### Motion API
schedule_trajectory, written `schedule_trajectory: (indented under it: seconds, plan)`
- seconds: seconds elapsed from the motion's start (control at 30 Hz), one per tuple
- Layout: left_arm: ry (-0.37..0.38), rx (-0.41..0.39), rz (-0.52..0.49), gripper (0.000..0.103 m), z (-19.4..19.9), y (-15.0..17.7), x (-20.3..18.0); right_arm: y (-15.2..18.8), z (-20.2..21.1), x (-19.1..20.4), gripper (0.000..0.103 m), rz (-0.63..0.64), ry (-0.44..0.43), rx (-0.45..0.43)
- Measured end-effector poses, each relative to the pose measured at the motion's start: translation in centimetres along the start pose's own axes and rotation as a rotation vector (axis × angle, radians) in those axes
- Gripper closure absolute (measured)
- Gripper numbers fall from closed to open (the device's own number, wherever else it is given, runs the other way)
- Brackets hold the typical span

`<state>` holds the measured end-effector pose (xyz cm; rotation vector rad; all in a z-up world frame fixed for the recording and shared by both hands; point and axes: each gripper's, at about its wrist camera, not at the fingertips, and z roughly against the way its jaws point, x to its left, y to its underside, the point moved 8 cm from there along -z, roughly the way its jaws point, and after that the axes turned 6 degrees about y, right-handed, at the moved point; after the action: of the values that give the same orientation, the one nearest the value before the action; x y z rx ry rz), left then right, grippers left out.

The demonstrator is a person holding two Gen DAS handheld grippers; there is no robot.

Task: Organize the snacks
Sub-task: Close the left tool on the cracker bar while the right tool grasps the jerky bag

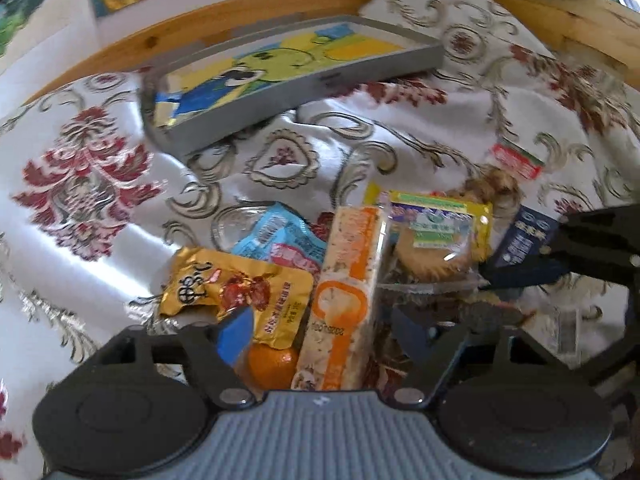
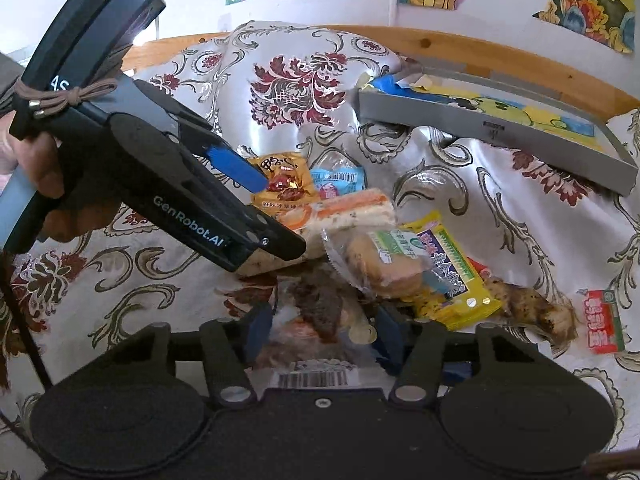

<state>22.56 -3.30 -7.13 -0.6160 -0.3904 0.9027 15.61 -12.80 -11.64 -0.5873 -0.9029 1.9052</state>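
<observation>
The left gripper [image 1: 320, 316] stands apart around the orange bar [image 1: 344, 292] — it should be closed mid-length, then carried to the tray [image 1: 384, 65]. The right gripper [image 2: 320, 332] straddles a clear packet [image 2: 316, 312], unclamped.

tablecloth [image 1: 132, 216]: satin, shining glossy | snack wrappers [image 1: 240, 292]: plastic foil, gleaming | tray [image 1: 312, 84]: matt grey, smooth | table [image 1: 224, 20] edge: showing varnished wood
</observation>
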Motion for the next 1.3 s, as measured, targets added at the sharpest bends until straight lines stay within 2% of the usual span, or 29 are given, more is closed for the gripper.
schedule_trajectory:
  seconds: [0.13, 0.27, 0.37, 0.5, 0.63, 0.93, 1.3]
  plan:
    - [0.039, 0.028, -0.022, 0.04, -0.7, 0.2, 0.1, 0.0, -0.2, 0.0, 0.051, 0.013, 0.005, -0.008]
    - [0.072, 0.032, -0.002, 0.046, -1.0, 0.1, 0.3, 0.1, -0.5, -0.1, 0.051, 0.026, 0.006, -0.011]
    - [0.119, 0.047, 0.03, 0.057, -1.4, 0.0, 0.2, 0.0, -0.8, 0.0, 0.051, 0.045, 0.006, -0.009]
    - [0.124, 0.06, 0.077, 0.061, -2.0, -0.2, 0.4, -0.3, -1.3, 0.3, 0.051, 0.065, -0.003, -0.001]
    - [0.131, 0.074, 0.167, 0.063, -2.0, -0.2, 0.7, -0.4, -1.7, 0.6, 0.052, 0.1, 0.012, 0.002]
    - [0.08, 0.077, 0.345, 0.067, -1.2, 0.3, 0.4, 0.3, -0.8, 1.0, 0.053, 0.138, 0.043, -0.012]
    - [0.043, 0.053, 0.41, 0.068, 0.6, 1.2, -0.8, 1.5, 1.9, 1.3, 0.053, 0.175, 0.061, -0.029]
